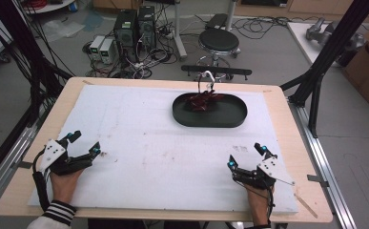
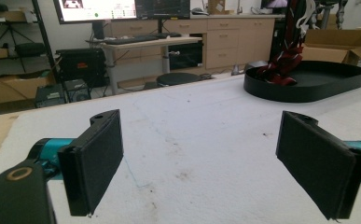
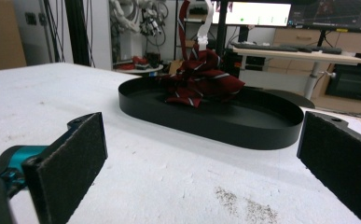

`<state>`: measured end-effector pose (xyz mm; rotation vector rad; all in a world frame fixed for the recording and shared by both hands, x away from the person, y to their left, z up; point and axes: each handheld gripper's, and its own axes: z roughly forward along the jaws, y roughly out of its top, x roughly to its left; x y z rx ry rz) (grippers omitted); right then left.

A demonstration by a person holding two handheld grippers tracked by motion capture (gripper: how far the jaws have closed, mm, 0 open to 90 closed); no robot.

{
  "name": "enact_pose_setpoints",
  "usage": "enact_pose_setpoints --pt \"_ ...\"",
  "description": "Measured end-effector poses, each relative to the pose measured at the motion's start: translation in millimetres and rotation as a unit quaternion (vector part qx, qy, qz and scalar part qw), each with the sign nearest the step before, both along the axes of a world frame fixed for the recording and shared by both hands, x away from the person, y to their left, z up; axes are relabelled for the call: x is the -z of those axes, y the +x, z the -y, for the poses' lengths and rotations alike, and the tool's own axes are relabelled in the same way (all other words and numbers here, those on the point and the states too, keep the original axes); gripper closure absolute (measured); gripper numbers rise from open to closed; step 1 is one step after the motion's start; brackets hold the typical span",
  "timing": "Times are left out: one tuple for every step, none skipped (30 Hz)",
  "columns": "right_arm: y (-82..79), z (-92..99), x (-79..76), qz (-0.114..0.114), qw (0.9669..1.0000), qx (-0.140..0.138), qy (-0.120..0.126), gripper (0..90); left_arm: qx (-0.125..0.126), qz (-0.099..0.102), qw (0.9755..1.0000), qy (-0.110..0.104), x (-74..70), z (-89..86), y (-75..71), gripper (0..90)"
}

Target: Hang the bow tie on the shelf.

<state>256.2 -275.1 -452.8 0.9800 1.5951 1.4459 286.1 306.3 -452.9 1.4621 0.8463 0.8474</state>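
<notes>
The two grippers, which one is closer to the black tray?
The right gripper. The black tray sits at the far right-of-centre of the white mat, ahead of that gripper, while the left gripper rests near the mat's left edge, farther away.

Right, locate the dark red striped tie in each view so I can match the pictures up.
High view: the striped tie lies bunched in the left half of the black oval tray, at the table's far side, right of centre.
Left gripper view: upper right, tie at the tray's left end.
Right gripper view: upper centre, tie piled in the tray.
Shared landmark: the black oval tray on the white mat.
</notes>
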Motion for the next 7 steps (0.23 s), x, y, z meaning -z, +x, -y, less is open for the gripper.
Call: enact_pose_setpoints --pt "-0.4 0.9 0.2 0.000 1.0000 -0.003 0.004 0.4 0.000 0.000 1.0000 0.000 0.0 0.1 -0.1 15.2" --pt "-0.5 1.9 0.5 0.002 1.0000 -0.004 0.008 0.4 -0.001 0.001 1.0000 0.000 0.1 0.3 -0.1 15.1" --pt "-1.1 2.8 0.9 0.004 0.9999 -0.006 0.013 0.4 0.000 0.002 1.0000 0.000 0.1 0.5 -0.1 15.1" --pt "-1.4 3.4 1.1 0.008 0.9998 -0.005 0.017 0.4 -0.001 0.003 1.0000 0.000 0.1 0.6 -0.2 15.1" --pt "-1.6 3.6 1.2 0.006 0.9998 -0.006 0.018 0.4 -0.002 0.003 1.0000 0.000 0.2 0.9 -0.5 15.1" --pt "-1.3 3.6 1.2 0.008 0.9998 -0.006 0.016 0.4 -0.002 0.004 1.0000 0.001 0.2 0.8 -0.8 15.2" --pt "-1.6 3.0 1.2 0.006 0.9998 -0.007 0.015 0.4 -0.003 0.006 1.0000 0.002 0.3 0.8 -1.1 15.2"
